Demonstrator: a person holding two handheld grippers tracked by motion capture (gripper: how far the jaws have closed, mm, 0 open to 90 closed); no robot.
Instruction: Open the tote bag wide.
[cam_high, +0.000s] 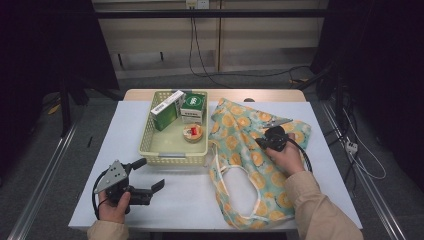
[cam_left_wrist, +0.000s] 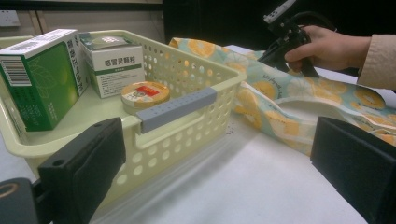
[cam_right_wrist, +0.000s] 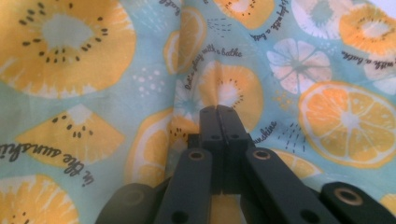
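Observation:
A turquoise cloth bag (cam_high: 240, 130) printed with orange and lemon slices lies flat on the right half of the white table (cam_high: 190, 195). My right gripper (cam_high: 261, 142) rests on its upper part, and in the right gripper view the jaws (cam_right_wrist: 218, 112) are pressed together on a pinched fold of the bag (cam_right_wrist: 70, 60). My left gripper (cam_high: 150, 175) sits at the front left of the table, open with nothing between its jaws. In the left gripper view it (cam_left_wrist: 219, 186) faces the basket, with the bag (cam_left_wrist: 280, 93) and the right gripper (cam_left_wrist: 275, 51) farther off.
A pale yellow perforated basket (cam_high: 172, 159) stands left of the bag. It holds a green box (cam_high: 165, 110), a white and green box (cam_high: 193, 107) and a small round tin (cam_high: 192, 132). The bag's white handles (cam_high: 220, 175) loop toward the front edge.

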